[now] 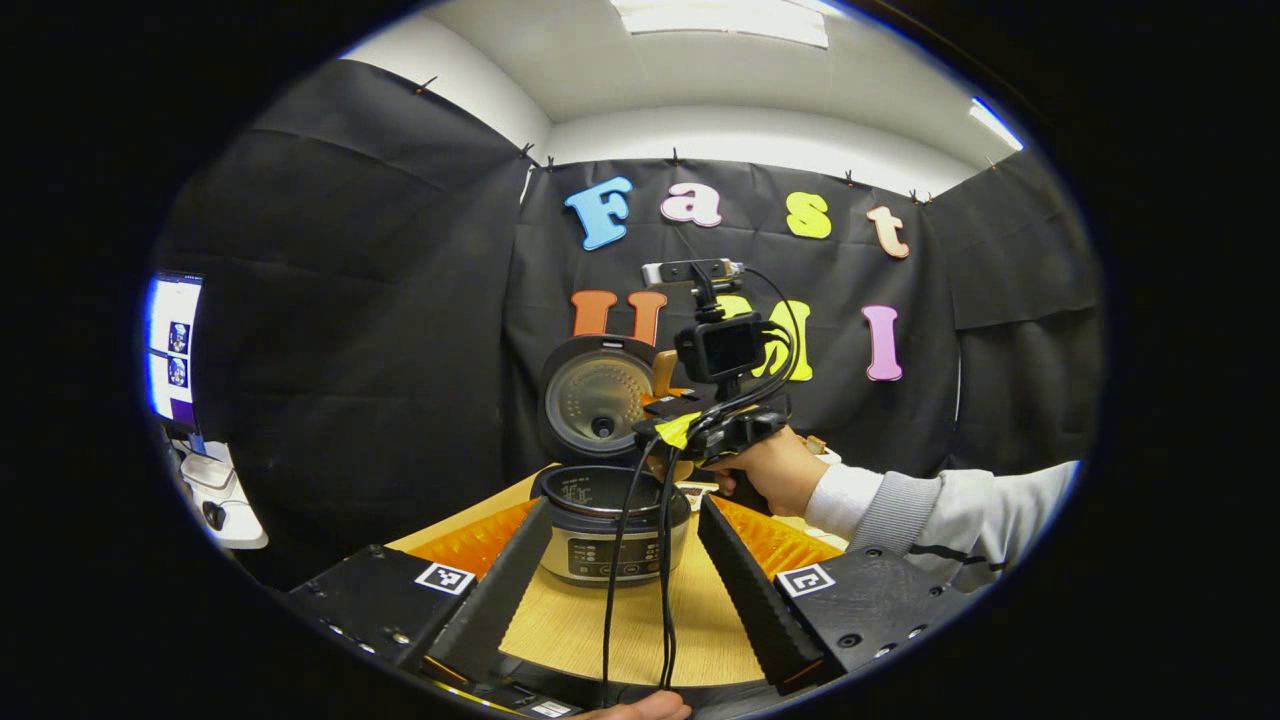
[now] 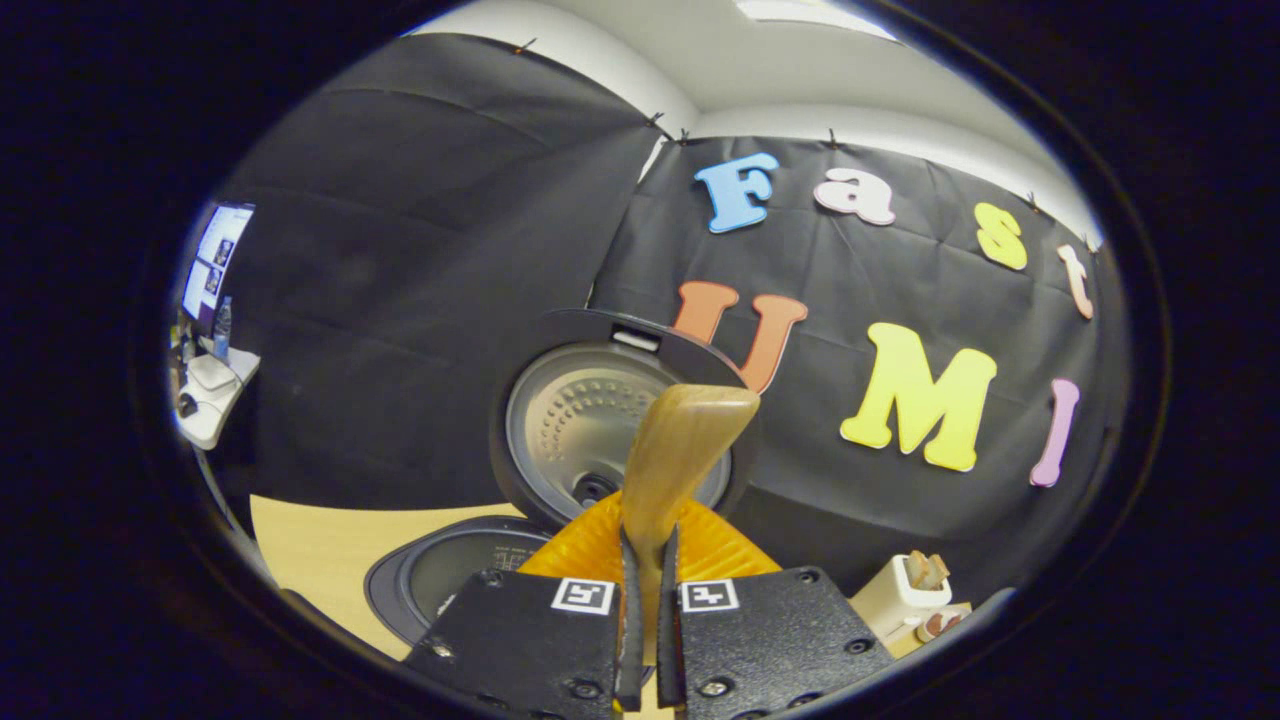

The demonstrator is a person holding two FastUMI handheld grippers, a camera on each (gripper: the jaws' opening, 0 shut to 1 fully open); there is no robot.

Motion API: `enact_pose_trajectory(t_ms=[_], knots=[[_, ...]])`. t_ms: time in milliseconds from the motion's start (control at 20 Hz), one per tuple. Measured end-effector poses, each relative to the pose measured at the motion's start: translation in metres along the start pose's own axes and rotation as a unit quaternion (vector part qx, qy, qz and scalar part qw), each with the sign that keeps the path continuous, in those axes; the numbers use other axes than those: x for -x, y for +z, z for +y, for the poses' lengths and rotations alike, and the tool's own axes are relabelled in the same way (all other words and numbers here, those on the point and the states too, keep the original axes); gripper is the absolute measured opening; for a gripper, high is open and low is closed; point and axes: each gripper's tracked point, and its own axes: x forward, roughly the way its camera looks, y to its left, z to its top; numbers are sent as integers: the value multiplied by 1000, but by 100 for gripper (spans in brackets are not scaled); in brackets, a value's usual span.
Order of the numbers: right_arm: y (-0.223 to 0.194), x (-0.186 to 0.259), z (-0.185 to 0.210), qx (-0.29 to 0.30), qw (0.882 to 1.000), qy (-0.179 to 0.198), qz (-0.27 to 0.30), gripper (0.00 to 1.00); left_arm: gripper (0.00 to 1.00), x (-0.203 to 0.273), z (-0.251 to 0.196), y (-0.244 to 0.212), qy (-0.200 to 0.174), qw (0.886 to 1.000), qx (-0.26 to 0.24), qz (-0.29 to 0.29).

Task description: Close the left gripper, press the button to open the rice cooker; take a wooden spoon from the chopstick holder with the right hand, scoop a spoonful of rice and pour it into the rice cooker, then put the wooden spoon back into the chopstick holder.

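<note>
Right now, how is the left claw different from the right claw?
The left claw is open, its two fingers spread wide apart; the right claw is shut tight.
The left claw holds nothing and frames the rice cooker on the table; the right claw pinches the wooden spoon, which sticks up in front of the cooker's raised lid.
Both point toward the open rice cooker.

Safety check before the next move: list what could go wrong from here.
1. The right gripper pinches the wooden spoon low on its handle, so the long free end might swing or slip.
2. The spoon sits close to the cooker's raised lid; a careless move could knock it.
3. Cables hang from the right gripper in front of the open pot and could snag its rim.
</note>
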Motion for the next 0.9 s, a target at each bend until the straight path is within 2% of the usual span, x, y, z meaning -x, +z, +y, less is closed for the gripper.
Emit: enact_pose_trajectory(t_ms=[100,300,600,800,900], knots=[[2,4,-4,13,1000,-5,2,11,94,-1,-3,2,-2,1000,-1,-3],[3,17,-33,-10,1000,-23,5,11,94,2,-11,3,-13,1000,2,-4],[3,54,-117,-43,997,-70,7,11,94,3,-40,8,-34,999,-8,-7],[-6,87,-178,-46,993,-108,9,11,94,-4,-51,8,-49,999,-10,-11],[-12,102,-199,-57,992,-112,13,11,94,-3,-56,9,-54,999,-2,-9]])
